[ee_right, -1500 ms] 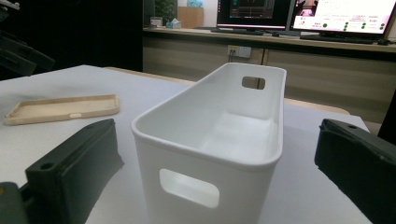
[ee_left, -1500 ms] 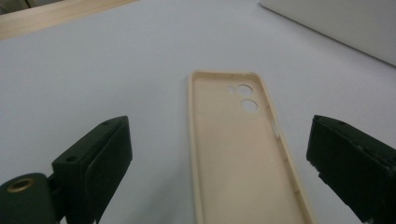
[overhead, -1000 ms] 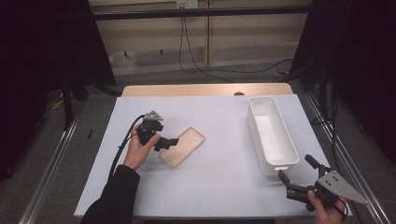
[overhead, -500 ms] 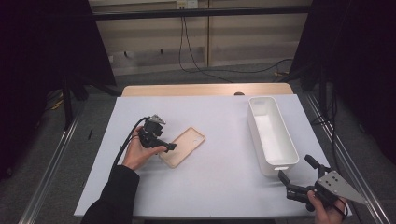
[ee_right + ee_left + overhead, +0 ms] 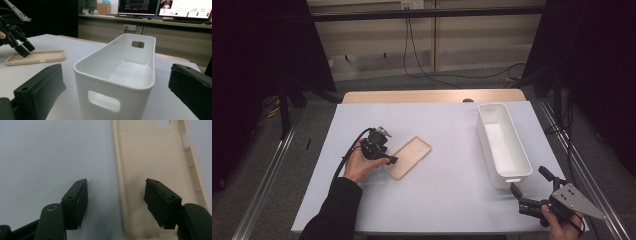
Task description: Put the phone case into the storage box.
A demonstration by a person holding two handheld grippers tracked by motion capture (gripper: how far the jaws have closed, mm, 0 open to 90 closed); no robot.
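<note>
A cream phone case (image 5: 408, 157) lies hollow side up on the white table, left of the middle. My left gripper (image 5: 388, 160) points down at its near left end. In the left gripper view one jaw stands on the table outside the phone case (image 5: 155, 157) and the other inside it, with the side wall between them. The left gripper (image 5: 116, 187) has just been closing, but its pads stand clear of the wall. My right gripper (image 5: 528, 180) is open at the near right corner, facing the end of the white bin (image 5: 112, 80).
The long white bin (image 5: 486, 145) stands empty at the right of the table (image 5: 452, 125). A wooden strip runs along the far edge. Metal rails flank the table on both sides. The right gripper view also shows the case (image 5: 35, 57) and the left gripper (image 5: 22, 48) farther off.
The left gripper's jaws have drawn closer together over the case's edge. The case lies where it was and the right gripper has not moved.
</note>
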